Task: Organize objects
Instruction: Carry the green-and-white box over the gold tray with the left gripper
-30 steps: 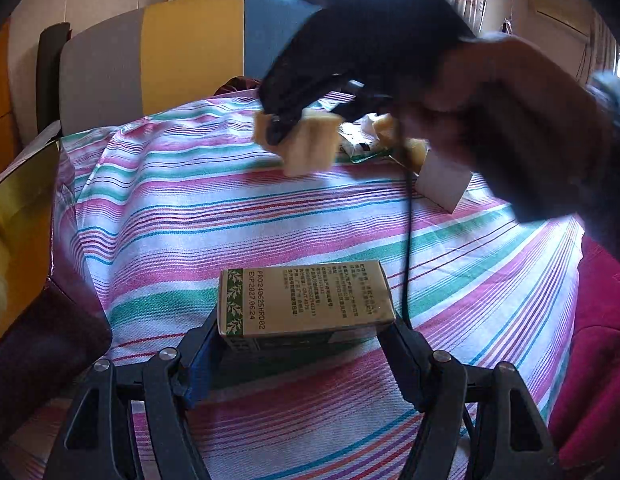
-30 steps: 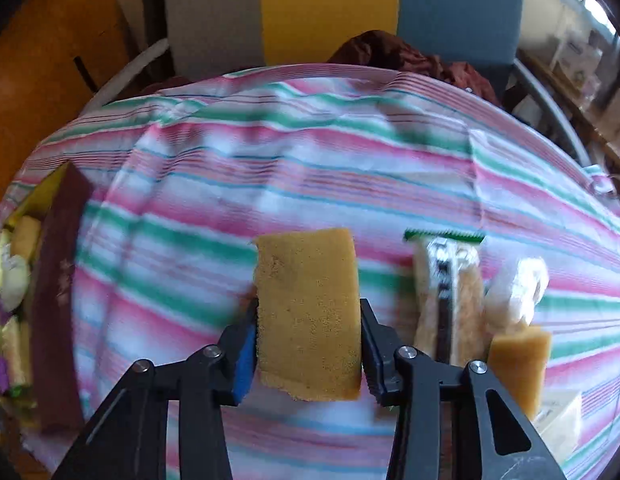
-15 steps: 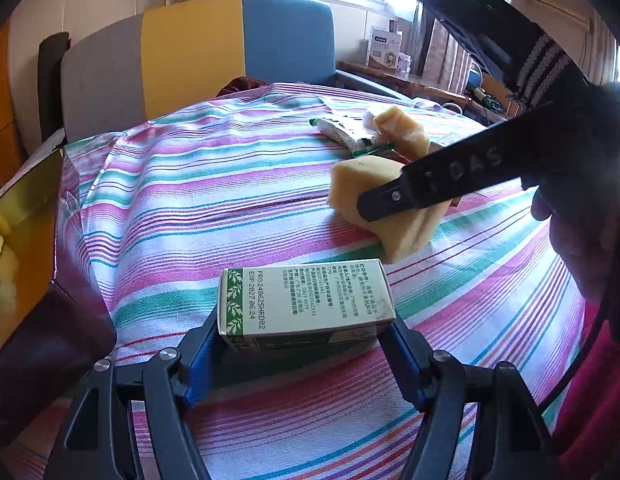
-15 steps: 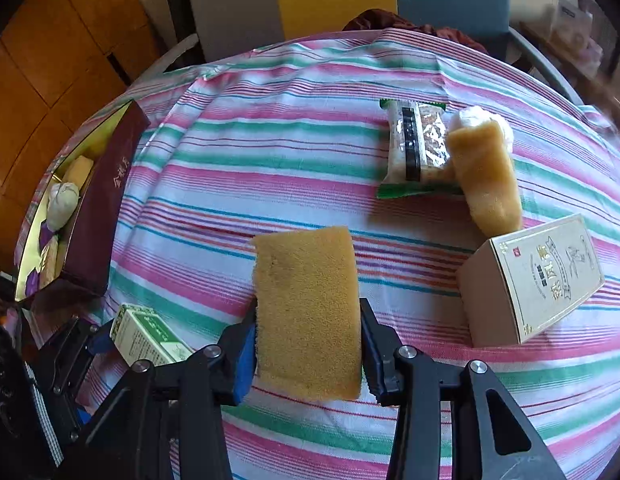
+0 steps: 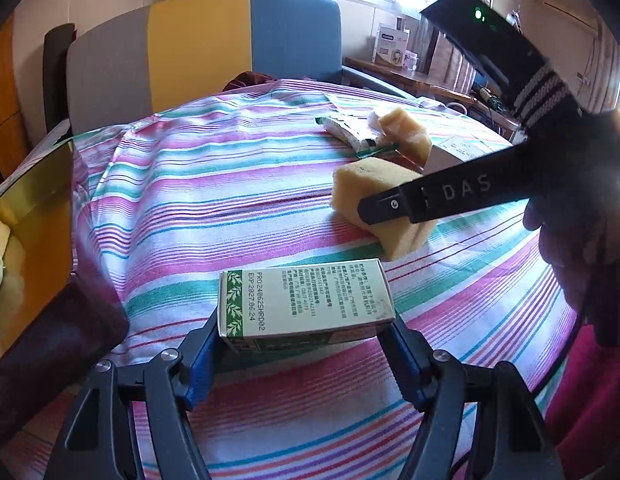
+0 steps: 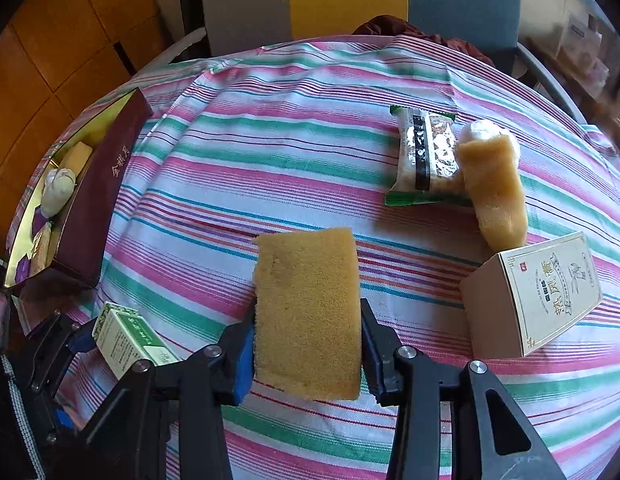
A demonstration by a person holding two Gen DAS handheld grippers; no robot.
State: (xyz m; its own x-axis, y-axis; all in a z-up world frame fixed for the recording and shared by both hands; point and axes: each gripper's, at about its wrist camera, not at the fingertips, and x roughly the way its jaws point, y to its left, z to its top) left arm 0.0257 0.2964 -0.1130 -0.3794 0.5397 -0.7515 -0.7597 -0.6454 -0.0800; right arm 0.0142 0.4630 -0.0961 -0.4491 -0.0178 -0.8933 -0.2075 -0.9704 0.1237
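Observation:
My left gripper (image 5: 305, 344) is shut on a small white and green carton (image 5: 303, 304) and holds it low over the striped tablecloth (image 5: 213, 184). My right gripper (image 6: 307, 340) is shut on a yellow sponge (image 6: 307, 312) above the cloth; the sponge also shows in the left wrist view (image 5: 374, 204), right of and beyond the carton. The carton shows at lower left in the right wrist view (image 6: 127, 338). A dark red open box (image 6: 97, 200) with several items inside stands at the table's left edge.
On the right of the table lie a green-edged snack packet (image 6: 426, 156), a second yellow sponge (image 6: 494, 192) and a cream box with Chinese print (image 6: 542, 300). A grey, yellow and blue chair back (image 5: 205, 48) stands beyond the table.
My right gripper has carried the sponge down and back toward the near side of the table, close to the left gripper. The left gripper and carton have stayed in place.

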